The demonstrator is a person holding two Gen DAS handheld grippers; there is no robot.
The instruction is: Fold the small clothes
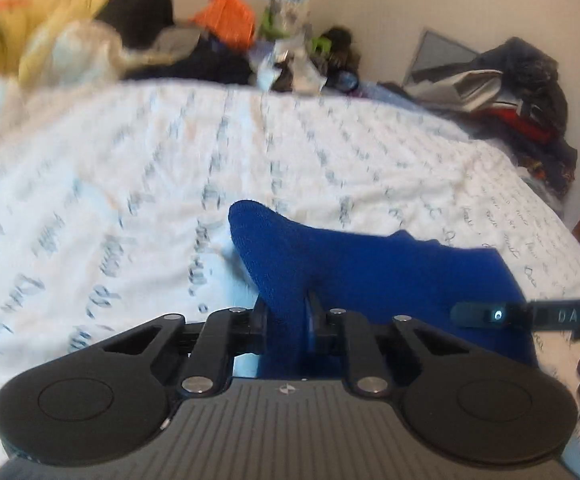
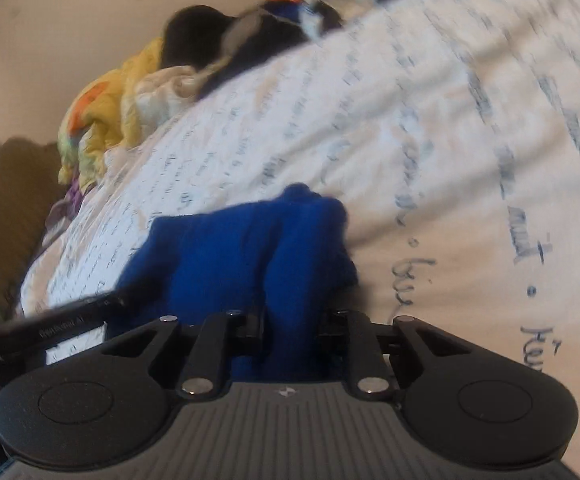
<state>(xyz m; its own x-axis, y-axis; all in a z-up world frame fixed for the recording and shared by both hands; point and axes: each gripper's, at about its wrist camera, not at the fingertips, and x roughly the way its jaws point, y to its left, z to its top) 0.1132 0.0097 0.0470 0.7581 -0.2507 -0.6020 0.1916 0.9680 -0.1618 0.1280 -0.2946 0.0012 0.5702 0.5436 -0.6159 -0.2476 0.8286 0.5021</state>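
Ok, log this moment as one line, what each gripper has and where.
left gripper: shut on blue sock | right gripper: shut on blue sock, other end | surface: bedspread with script print | fold: not done

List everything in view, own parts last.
sock: one, blue, held above the bedspread between both tongs
bedspread: one, white with dark handwriting print, covers the bed
blanket: one, yellow and orange, bunched at the far edge
clothes pile: one heap, dark, grey and red, far corner by the wall
orange cloth: one, far edge, among blurred clutter
left tongs: black, shut on the sock
right tongs: black, shut on the sock
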